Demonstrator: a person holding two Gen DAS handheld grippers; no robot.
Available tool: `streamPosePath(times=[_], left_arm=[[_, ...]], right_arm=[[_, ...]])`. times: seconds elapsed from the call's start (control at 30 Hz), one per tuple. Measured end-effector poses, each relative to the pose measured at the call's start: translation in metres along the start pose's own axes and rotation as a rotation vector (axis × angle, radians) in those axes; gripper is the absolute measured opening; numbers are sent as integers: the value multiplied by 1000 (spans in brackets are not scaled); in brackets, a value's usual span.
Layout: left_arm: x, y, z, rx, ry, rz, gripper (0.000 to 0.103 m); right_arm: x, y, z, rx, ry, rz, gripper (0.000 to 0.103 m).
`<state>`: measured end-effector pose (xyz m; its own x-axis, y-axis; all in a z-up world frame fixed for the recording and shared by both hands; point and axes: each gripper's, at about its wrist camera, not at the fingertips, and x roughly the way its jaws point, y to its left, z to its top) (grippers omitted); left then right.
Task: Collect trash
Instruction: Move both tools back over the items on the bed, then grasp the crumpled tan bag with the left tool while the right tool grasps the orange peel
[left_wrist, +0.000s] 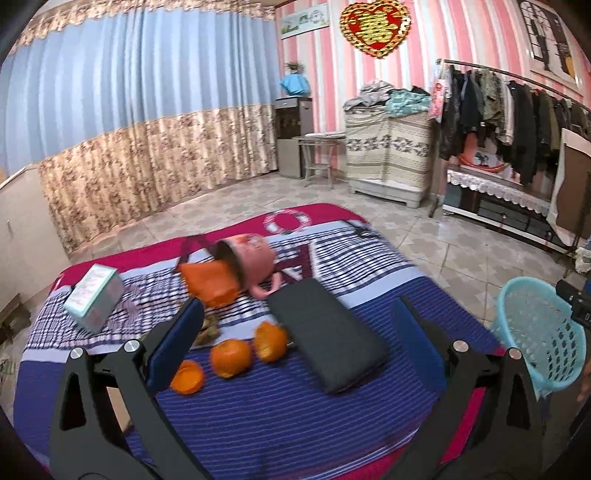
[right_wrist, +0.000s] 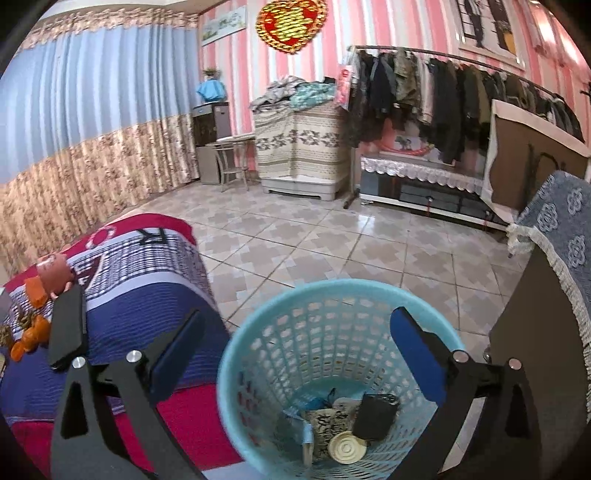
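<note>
Orange peels (left_wrist: 231, 357) lie on the striped cloth of a low table (left_wrist: 295, 417), beside a crumpled orange wrapper (left_wrist: 210, 284) and some brown scraps (left_wrist: 208, 328). My left gripper (left_wrist: 295, 325) is open and empty above the table, just behind the peels. A light-blue trash basket (right_wrist: 332, 369) stands on the floor right of the table, with several pieces of trash (right_wrist: 347, 428) in its bottom. My right gripper (right_wrist: 295, 339) is open and empty over the basket's mouth. The basket (left_wrist: 539, 336) also shows in the left wrist view.
A tipped pink mug (left_wrist: 251, 260), a dark grey pouch (left_wrist: 325, 332) and a small teal box (left_wrist: 94, 297) also lie on the table. A cabinet with a blue lace cover (right_wrist: 554, 258) stands right of the basket. Tiled floor (right_wrist: 332, 240) stretches to a clothes rack (right_wrist: 443, 92).
</note>
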<state>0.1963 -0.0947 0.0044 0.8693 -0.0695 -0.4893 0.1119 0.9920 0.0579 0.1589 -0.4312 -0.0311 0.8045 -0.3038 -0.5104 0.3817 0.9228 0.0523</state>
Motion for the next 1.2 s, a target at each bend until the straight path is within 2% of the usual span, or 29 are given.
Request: streamPosePath(times=[0.27,0.67,0.93,1.2], left_arm=[[-7,51,-16,-29,17,74,97],[-11,119,-49,-75,68,171,97],[-1,146,-74,-92,129,190,97],[23,159,-77,-102,172,192,97]], right_arm=[[-3,50,-4,-83,16,57,98],[-5,109,-21,-139,49,172,98],[0,144,-32,-147,100,251,98],[5,167,-37,-154,112,256,98]])
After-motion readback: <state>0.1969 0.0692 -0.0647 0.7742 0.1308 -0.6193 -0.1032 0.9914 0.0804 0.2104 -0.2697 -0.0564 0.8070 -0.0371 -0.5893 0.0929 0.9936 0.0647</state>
